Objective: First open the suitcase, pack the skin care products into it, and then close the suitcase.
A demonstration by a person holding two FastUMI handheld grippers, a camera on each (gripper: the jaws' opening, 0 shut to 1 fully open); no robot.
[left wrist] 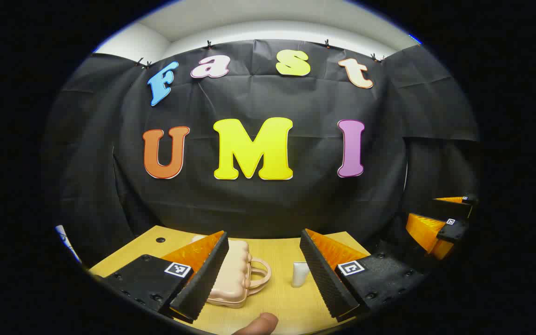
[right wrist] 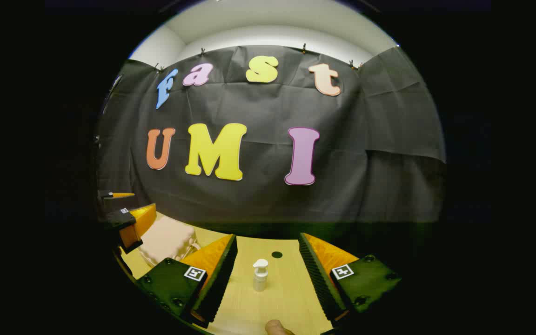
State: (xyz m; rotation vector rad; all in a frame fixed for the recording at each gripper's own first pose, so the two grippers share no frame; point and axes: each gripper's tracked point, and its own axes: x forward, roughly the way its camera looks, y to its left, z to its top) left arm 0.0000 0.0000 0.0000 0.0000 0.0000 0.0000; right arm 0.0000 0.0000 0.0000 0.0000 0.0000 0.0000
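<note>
A: Suitcase point(left wrist: 233, 274) status? Taking it as the reference.

B: Small, pale pink, lying flat and closed on the wooden table point(left wrist: 277, 260) in the left gripper view. Its near-left part is hidden behind one finger of the left gripper point(left wrist: 265, 274); the handle point(left wrist: 258, 274) sticks out toward the bottle.

A: Bottle?

B: White pump bottle point(right wrist: 260, 274), upright, beside the suitcase on its handle side, apart from it. In the left gripper view only its lower body point(left wrist: 299, 273) shows past the other finger.

A: Tongs?

B: Left gripper: fingers spread wide, holding nothing, hovering over the suitcase's near side. Right gripper point(right wrist: 268, 274): also spread wide and empty, the bottle framed between its fingers, untouched.

A: Anything else?

B: The right gripper point(left wrist: 440, 228) sits far past the bottle from the suitcase, at the picture's dim edge, partly cut off. In the right gripper view the left gripper point(right wrist: 128, 218) overlaps the suitcase point(right wrist: 168, 239), which looks blurred and dark there. A fingertip point(left wrist: 261, 324) intrudes at the bottom edge; whose hand, cannot tell.
</note>
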